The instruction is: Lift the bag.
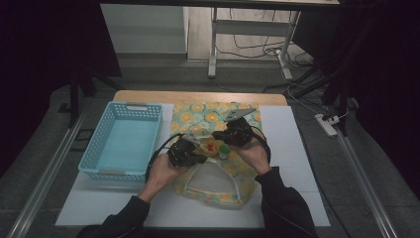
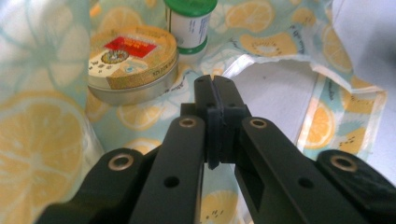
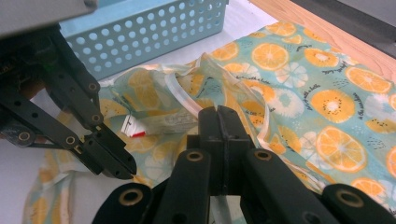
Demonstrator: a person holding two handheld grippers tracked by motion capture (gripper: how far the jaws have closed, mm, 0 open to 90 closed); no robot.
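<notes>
While both grippers hover over the citrus-print bag (image 1: 218,148), the left gripper (image 2: 215,88) has its jaws pressed together with nothing visible between them; just beyond its tips lie a round tin (image 2: 133,63) and, behind it, a green-capped bottle (image 2: 189,23), both resting on the bag's fabric. The right gripper (image 3: 219,121) is clamped tight on the bag's pale rim (image 3: 187,100), which passes between its jaws. Off to the far side of the left gripper stands the blue basket (image 1: 124,141).
</notes>
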